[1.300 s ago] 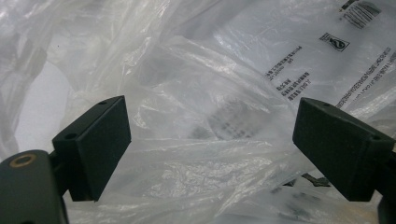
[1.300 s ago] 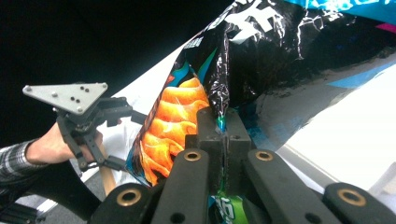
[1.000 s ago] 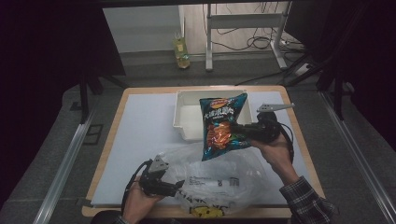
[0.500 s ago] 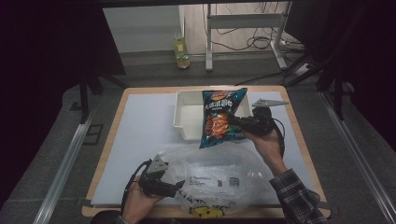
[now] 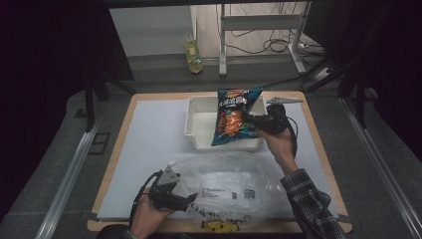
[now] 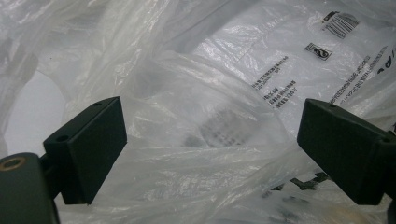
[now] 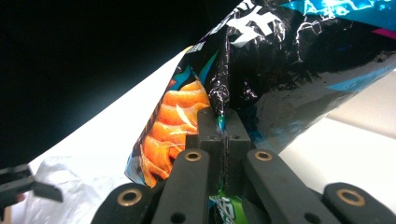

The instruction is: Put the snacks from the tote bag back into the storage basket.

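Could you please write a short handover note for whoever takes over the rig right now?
Right gripper: shut on the side seam of the chip bag, held upright above the white bin at the far side of the table.
Left gripper: jaws open, resting against the clear plastic bag at the near edge; no grip on it.
Done: chip bag is out of the plastic bag and over the bin.
Left: probably lower the chip bag into the bin and release it; check whether anything remains in the plastic bag, which I cannot tell.
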`<action>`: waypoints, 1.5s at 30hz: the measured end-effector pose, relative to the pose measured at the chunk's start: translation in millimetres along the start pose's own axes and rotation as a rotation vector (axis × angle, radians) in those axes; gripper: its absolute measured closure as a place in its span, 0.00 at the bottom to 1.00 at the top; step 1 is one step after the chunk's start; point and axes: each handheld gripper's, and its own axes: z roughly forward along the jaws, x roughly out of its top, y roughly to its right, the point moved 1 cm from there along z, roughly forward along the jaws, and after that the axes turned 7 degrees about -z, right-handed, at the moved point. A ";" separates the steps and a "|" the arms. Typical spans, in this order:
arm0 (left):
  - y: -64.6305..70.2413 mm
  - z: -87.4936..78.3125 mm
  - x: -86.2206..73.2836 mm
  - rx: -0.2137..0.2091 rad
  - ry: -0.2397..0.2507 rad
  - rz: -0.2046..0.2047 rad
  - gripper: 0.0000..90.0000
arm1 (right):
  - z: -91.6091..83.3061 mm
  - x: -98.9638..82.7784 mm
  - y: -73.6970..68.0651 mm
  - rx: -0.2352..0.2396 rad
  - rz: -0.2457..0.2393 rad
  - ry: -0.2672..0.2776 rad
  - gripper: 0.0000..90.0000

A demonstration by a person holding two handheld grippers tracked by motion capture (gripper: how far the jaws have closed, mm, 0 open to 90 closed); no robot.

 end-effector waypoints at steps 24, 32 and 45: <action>0.3 1.2 -0.4 -0.008 -0.008 0.002 0.09 | 38.8 19.7 51.2 -0.062 0.063 -0.011 0.99; 0.9 1.5 -0.5 -0.013 -0.011 0.003 0.09 | 47.0 22.6 59.1 -0.062 0.081 0.001 0.99; 2.0 2.2 -0.5 -0.014 -0.011 0.004 0.09 | 51.0 15.5 63.8 -0.067 0.099 -0.039 0.97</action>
